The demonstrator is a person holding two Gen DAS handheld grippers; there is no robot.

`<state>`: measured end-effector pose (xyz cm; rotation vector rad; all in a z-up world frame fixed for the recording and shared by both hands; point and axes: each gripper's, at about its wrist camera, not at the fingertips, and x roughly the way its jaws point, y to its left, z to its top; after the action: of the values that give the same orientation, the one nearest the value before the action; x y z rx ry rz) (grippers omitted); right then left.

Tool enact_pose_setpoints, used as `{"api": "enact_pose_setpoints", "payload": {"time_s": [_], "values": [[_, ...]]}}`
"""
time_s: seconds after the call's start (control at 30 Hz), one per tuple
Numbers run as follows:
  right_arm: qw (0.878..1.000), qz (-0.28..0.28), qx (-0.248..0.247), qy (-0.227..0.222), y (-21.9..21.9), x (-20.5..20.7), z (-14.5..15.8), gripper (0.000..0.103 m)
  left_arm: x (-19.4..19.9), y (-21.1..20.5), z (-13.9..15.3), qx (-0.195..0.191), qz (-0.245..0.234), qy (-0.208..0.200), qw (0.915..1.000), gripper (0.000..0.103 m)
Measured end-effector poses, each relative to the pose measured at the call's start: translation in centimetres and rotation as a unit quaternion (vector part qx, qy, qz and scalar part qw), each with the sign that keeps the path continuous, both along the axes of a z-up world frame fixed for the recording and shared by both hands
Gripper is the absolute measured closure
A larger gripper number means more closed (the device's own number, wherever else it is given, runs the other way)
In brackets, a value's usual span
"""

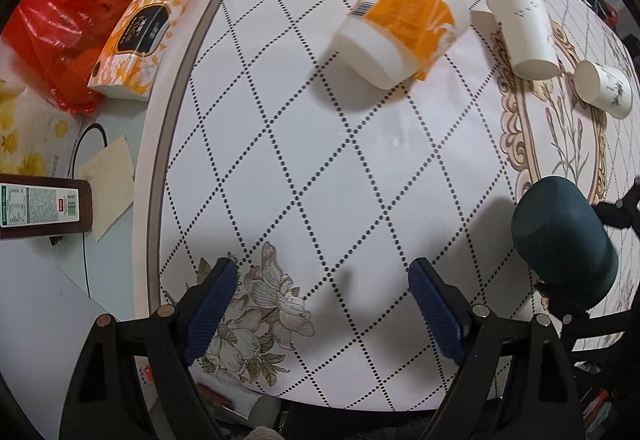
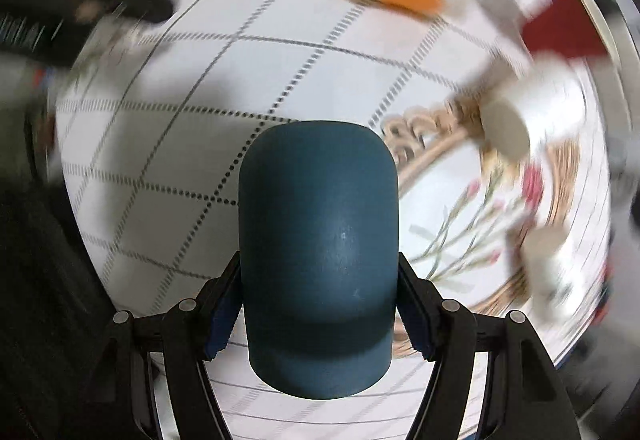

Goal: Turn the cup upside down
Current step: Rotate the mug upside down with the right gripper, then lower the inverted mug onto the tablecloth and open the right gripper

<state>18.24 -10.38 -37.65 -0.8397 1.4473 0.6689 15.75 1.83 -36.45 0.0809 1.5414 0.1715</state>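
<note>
The left claw (image 1: 320, 300) hangs above the worktop (image 1: 360, 168) with its blue-padded fingers (image 1: 212, 304) spread wide and nothing between them. The right claw (image 2: 320, 304) is clamped on the dark cup (image 2: 320, 260), one pad pressed against each side.

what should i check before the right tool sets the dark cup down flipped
1. Grip: right tool shut on the dark teal cup, pads on both sides: ok.
2. Orientation: closed base points away from the camera; whether it is fully inverted: cannot tell.
3. Landing spot: bare table ahead: ok.
4. Neighbours: white paper cup and orange-labelled roll stand apart from the cup: ok.
5. Left tool open, holding nothing, beside the cup: ok.
6. Right view blurred, steadiness: not ok.
</note>
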Motion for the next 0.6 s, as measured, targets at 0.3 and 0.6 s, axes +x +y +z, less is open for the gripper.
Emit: {"api": "enact_pose_setpoints", "payload": {"time_s": [0.3, 0.6], "values": [[0.977, -0.209, 0.035, 0.019, -5.4, 1.6, -1.1, 0.031, -0.4, -2.8, 0.4, 0.007, -0.025, 0.003, 0.9997, 0.016], [0.961, -0.272, 0.032, 0.049, -8.9, 0.0, -2.4, 0.031, -0.9, -2.8, 0.2, 0.016, -0.020, 0.009, 0.9996, 0.016]]}}
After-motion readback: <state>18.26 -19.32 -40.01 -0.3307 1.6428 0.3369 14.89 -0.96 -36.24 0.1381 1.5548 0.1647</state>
